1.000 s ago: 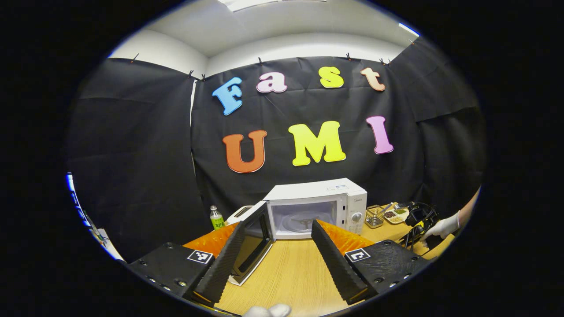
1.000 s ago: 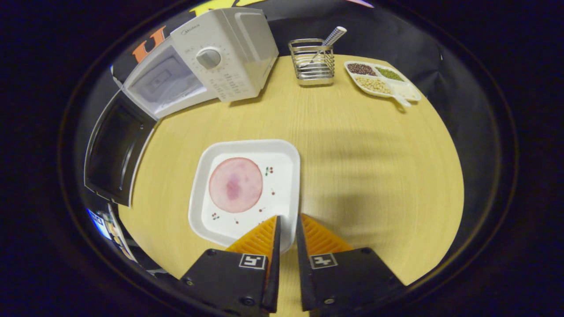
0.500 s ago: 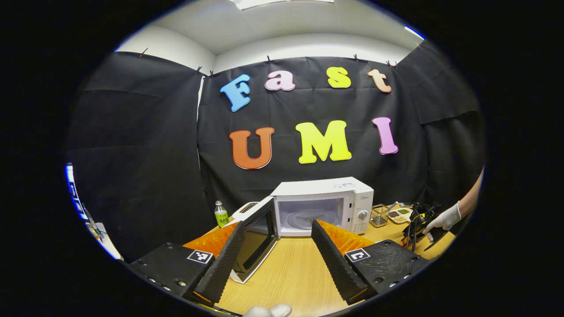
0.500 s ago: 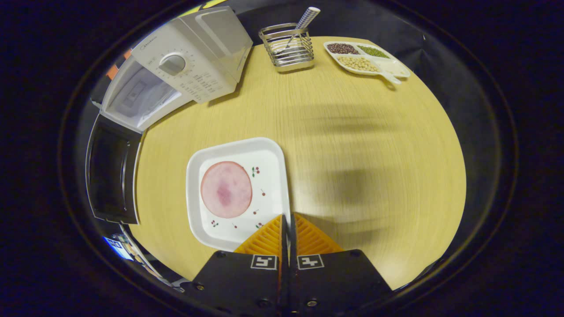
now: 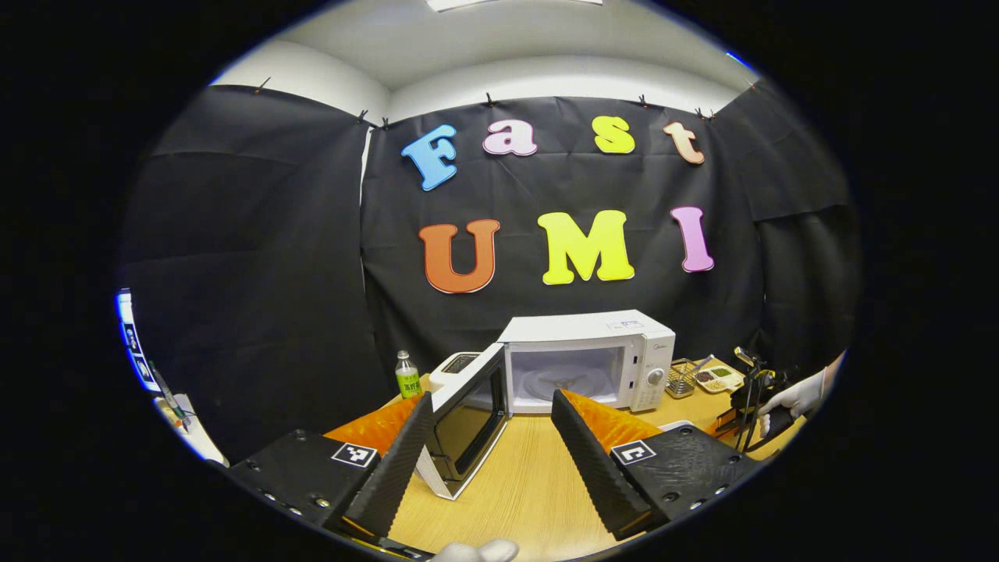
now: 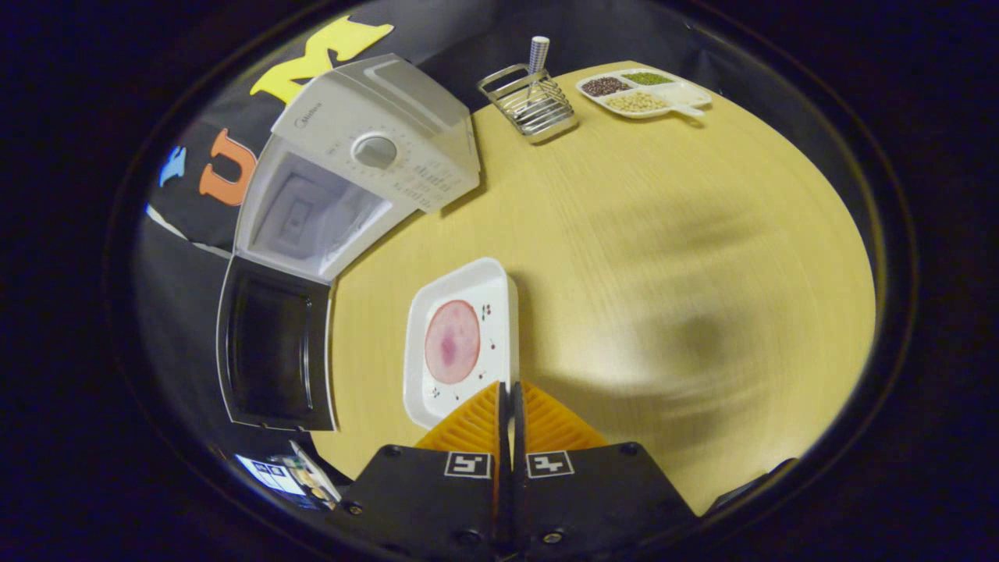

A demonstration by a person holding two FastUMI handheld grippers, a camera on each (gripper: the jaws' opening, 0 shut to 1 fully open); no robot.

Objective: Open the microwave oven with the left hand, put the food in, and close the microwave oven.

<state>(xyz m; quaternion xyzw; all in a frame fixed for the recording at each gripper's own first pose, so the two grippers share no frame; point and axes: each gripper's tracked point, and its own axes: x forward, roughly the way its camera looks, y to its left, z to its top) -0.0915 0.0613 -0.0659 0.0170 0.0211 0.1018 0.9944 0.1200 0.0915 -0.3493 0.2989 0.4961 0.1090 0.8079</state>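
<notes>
The white microwave (image 5: 585,355) stands at the back of the wooden table with its door (image 5: 468,417) swung wide to the left and its cavity bare. My left gripper (image 5: 492,445) is open, well short of the door, with nothing between its fingers. In the right gripper view, a white square plate (image 6: 484,285) carries a round pink slice of meat (image 6: 451,342). My right gripper (image 6: 509,390) is shut on the plate's near rim, holding it above the table, to the right of the open door (image 6: 273,343) and in front of the microwave (image 6: 367,179).
A wire utensil rack (image 6: 531,101) and a divided tray of beans (image 6: 644,90) stand at the table's far right. A green-labelled bottle (image 5: 405,375) and a white appliance (image 5: 456,363) sit left of the microwave. A gloved hand (image 5: 796,394) shows at the right.
My right gripper went from nearly shut to shut on the plate's rim, then rose with it and turned toward the microwave. The left gripper stayed open and shifted slightly.
</notes>
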